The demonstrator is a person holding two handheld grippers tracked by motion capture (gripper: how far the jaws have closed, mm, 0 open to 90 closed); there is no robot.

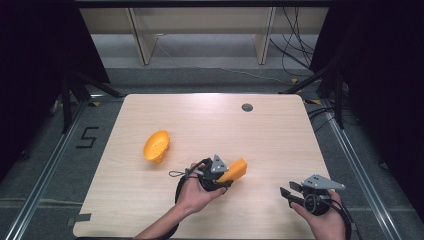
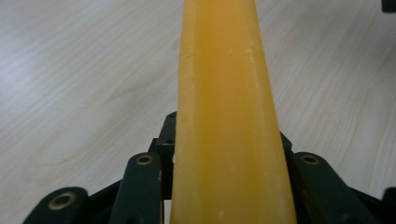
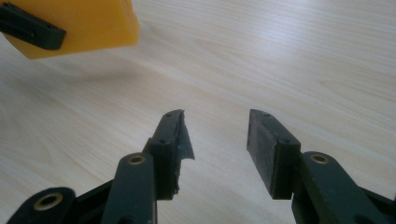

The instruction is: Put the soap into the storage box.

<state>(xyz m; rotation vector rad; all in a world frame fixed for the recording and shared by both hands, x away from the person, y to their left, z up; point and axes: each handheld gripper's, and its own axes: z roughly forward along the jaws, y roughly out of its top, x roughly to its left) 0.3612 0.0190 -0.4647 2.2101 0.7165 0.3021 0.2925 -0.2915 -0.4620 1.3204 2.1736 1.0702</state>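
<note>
An orange block (image 1: 235, 170) hangs just above the wooden table (image 1: 210, 120) near its front middle, with my left gripper (image 1: 228, 176) shut on it. In the left gripper view the orange block (image 2: 226, 93) runs up between the black jaws of the left gripper (image 2: 229, 156). A hollow orange bowl-like shell (image 1: 156, 146) lies on its side on the table, to the left of that hand. My right gripper (image 1: 290, 192) is held low at the front right, open and holding nothing. In the right gripper view the right gripper (image 3: 217, 135) faces bare wood, with the orange block (image 3: 88, 23) at the top left.
A small grey round cap (image 1: 247, 107) sits in the table near its far edge. Black stand legs (image 1: 70, 92) and cables (image 1: 295, 50) stand on the floor around the table. A "5" (image 1: 87, 136) is marked on the floor at the left.
</note>
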